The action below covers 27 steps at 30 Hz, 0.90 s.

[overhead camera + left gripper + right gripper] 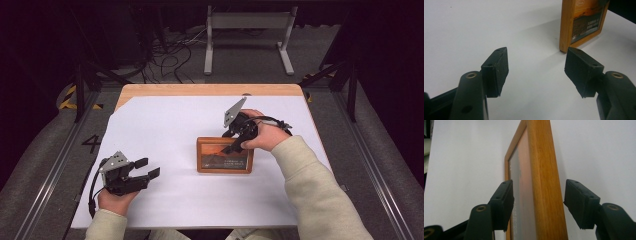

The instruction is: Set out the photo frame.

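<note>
Left hand-held gripper (148,168): near edge of the counter, at the left, resting in the person's hand; jaws spread, nothing between them; pointed across the sheet toward the frame.
White sheet (165,125): covers most of the counter; bare between the left hand-held gripper and the frame, nothing in the way.
Picture frame (224,155): wooden, with an orange landscape print; stands upright on the white sheet right of centre, well apart from the left hand-held gripper; its corner shows beyond the right jaw in the left gripper view (584,22).
Right hand-held gripper (236,141): over the top edge of the frame, reaching from behind it; jaws apart and straddling the frame, one on the glass side, one on the back; a gap shows at the back pad, no grip (537,202).
Right hand (265,136): on the gripper, just behind the frame, cream sleeve trailing to the near right.
Counter (210,90): wooden strip bare at the far edge.
Stand (248,35): white legs on the floor beyond the counter.
Cables (170,55): loose on the floor, far left of the stand.
</note>
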Each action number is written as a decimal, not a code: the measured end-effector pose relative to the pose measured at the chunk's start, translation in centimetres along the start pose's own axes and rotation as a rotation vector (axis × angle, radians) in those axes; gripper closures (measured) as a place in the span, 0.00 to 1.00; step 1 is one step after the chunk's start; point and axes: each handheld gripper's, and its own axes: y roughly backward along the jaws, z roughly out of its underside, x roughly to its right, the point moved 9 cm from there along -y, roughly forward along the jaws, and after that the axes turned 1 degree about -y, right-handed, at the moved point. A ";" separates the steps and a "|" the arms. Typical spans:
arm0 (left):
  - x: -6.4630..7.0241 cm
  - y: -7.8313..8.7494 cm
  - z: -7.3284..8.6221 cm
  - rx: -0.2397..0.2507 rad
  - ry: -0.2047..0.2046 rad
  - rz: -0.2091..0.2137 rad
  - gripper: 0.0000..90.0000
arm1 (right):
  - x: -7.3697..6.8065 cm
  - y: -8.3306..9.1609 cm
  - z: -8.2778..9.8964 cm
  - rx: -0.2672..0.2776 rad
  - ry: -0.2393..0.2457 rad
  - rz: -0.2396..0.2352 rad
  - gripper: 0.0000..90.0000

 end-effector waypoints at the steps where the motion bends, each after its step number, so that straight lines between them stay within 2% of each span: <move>1: 0.0 0.0 0.0 0.002 -0.003 0.001 0.40 | 0.0 0.2 -0.1 0.013 -0.016 0.003 0.41; 9: 0.0 0.0 0.0 0.000 -0.003 0.002 0.40 | -0.2 2.0 -0.5 0.083 -0.027 0.063 0.36; 10: 0.0 0.0 0.0 0.001 -0.001 0.001 0.40 | -0.5 2.7 -0.4 0.110 -0.036 0.085 0.35; 13: 0.0 0.1 0.0 -0.002 -0.004 0.000 0.40 | -0.6 3.3 -0.2 0.125 -0.047 0.111 0.35; 16: 0.0 0.1 -0.1 0.001 -0.004 0.000 0.39 | -0.9 5.1 0.5 0.177 -0.098 0.172 0.33; 17: 0.0 0.1 -0.1 0.002 -0.004 0.000 0.39 | -0.9 5.1 0.5 0.177 -0.098 0.172 0.33; 18: -0.1 0.1 -0.2 0.002 -0.006 -0.002 0.39 | -1.0 5.6 0.7 0.191 -0.112 0.192 0.33; 20: 0.0 0.1 -0.2 0.004 -0.004 -0.004 0.38 | -1.4 6.7 1.4 0.228 -0.161 0.229 0.32; 22: -0.1 0.1 -0.2 0.002 -0.009 -0.009 0.38 | -1.8 7.6 2.1 0.265 -0.188 0.261 0.31; 25: -0.2 0.1 -0.2 -0.002 -0.013 -0.014 0.37 | -2.8 9.2 4.1 0.361 -0.269 0.328 0.30; 27: -0.3 0.2 -0.3 0.001 -0.016 -0.019 0.37 | -3.4 9.7 5.8 0.409 -0.305 0.372 0.30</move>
